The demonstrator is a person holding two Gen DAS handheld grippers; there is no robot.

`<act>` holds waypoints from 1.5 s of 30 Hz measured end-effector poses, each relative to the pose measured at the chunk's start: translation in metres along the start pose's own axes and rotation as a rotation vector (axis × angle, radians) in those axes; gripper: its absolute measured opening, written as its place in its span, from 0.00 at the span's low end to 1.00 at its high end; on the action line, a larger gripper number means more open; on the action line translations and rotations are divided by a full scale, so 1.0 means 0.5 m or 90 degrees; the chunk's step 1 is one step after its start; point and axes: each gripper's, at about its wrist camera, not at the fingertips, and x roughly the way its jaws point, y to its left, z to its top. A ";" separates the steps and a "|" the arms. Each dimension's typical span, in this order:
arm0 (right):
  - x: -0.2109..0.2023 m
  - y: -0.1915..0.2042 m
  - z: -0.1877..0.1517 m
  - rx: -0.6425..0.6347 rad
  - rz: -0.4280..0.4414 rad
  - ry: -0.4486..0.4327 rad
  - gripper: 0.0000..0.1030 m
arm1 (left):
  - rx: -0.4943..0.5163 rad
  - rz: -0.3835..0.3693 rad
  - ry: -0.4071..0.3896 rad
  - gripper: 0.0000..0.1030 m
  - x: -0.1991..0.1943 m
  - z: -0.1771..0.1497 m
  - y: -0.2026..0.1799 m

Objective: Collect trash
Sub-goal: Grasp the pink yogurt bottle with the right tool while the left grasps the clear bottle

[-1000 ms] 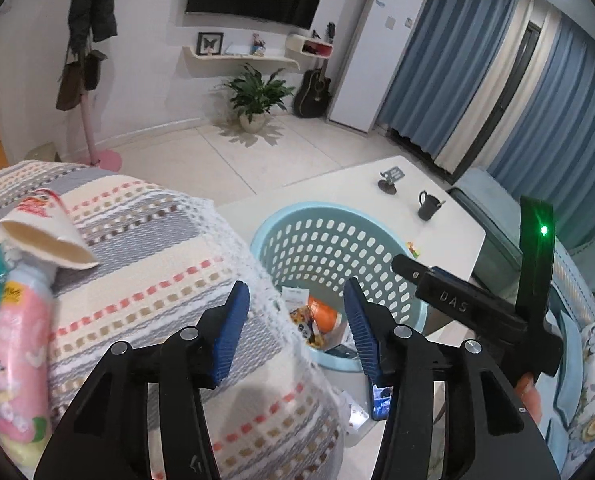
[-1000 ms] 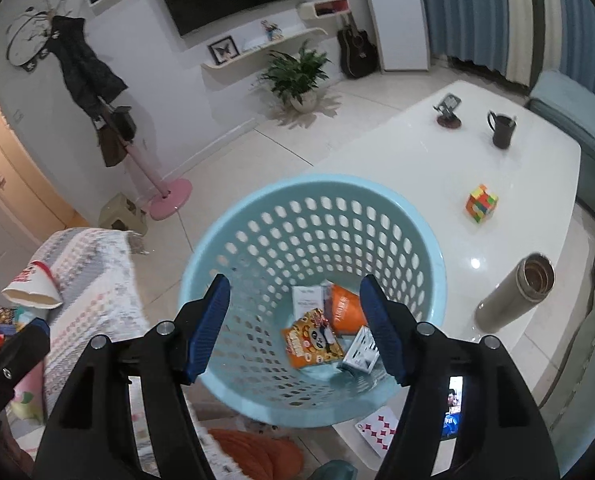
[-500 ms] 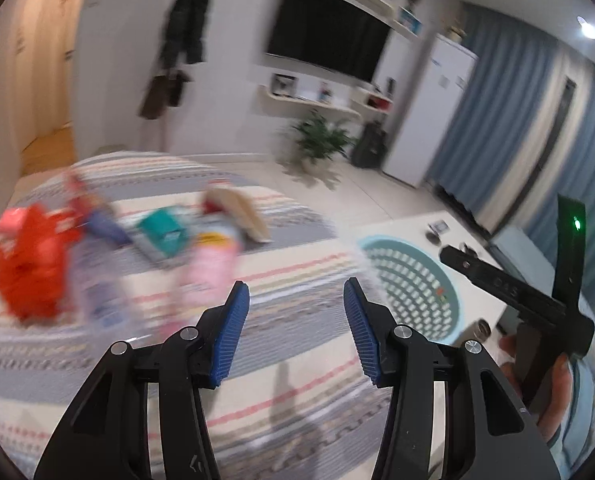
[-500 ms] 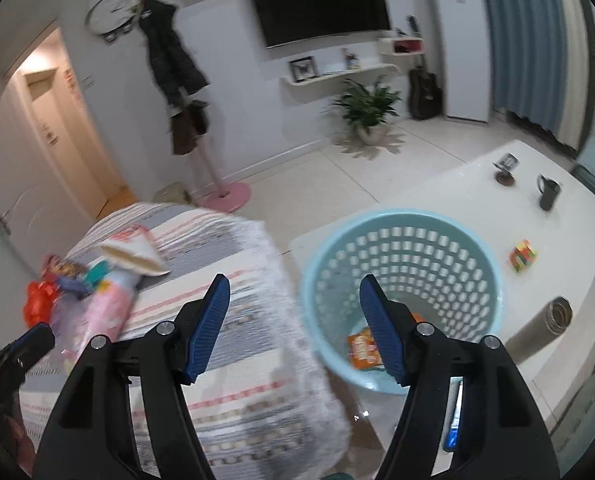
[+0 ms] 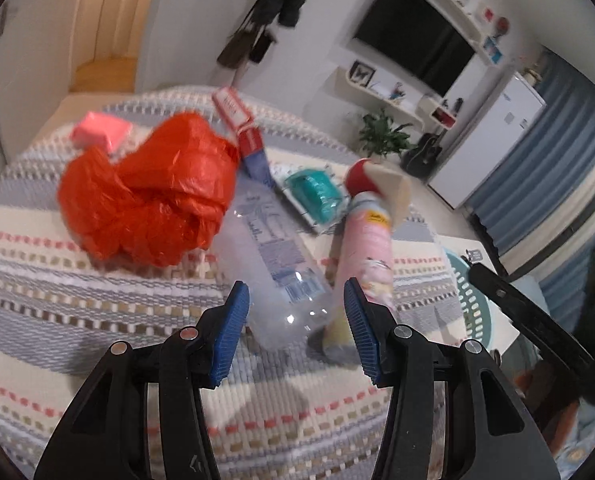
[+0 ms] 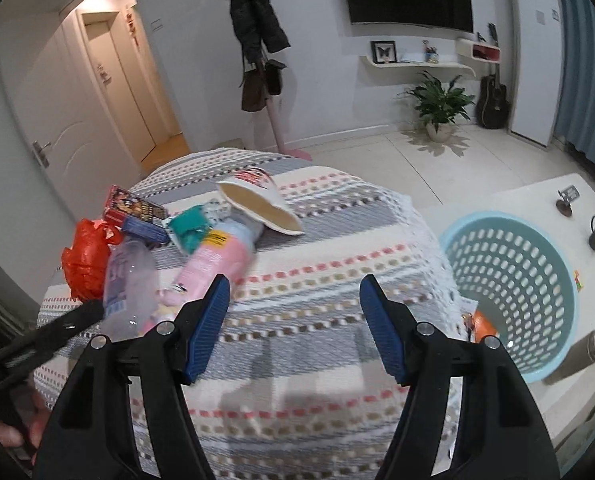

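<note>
Plastic: one clear bottle [image 5: 275, 256], one pink bottle [image 5: 367, 252], both claws [image 5: 295, 330] [image 6: 293, 322] apart, empty.

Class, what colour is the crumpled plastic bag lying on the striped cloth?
The crumpled plastic bag is bright orange-red; the left wrist view shows it best.

— Surface noted: a rounded seat covered by a woven blanket striped in grey, cream and pink [image 5: 97, 280], seen again in the right wrist view [image 6: 317, 280].

— Items recorded on it?

— A crumpled orange-red plastic bag [image 5: 145, 196], a clear plastic bottle with a blue label [image 5: 273, 256] lying just beside it, and a pink cylindrical can [image 5: 365, 252] alongside the bottle. A teal packet [image 5: 313, 190], a flattened paper cup [image 6: 261, 204] and a pink block [image 5: 101, 132] are logged farther back.
</note>
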 end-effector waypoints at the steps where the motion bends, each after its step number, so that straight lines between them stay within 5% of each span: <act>1: 0.002 0.005 0.004 -0.002 0.000 0.001 0.62 | -0.016 0.009 0.007 0.49 0.016 0.006 0.007; 4: 0.022 0.022 0.018 -0.005 0.003 0.009 0.62 | -0.053 0.019 0.023 0.61 0.050 0.027 0.024; 10: 0.075 0.055 0.031 0.005 0.041 0.049 0.62 | -0.060 0.022 0.045 0.64 0.086 0.048 0.037; 29: 0.205 0.069 0.038 0.115 0.125 0.182 0.61 | -0.018 0.022 0.070 0.63 0.105 0.054 0.031; 33: 0.188 0.076 0.037 0.092 0.133 0.171 0.46 | -0.002 0.015 0.070 0.62 0.078 0.031 0.041; 45: 0.088 0.063 -0.036 -0.061 0.119 0.182 0.45 | 0.078 -0.013 0.101 0.63 -0.014 -0.070 0.030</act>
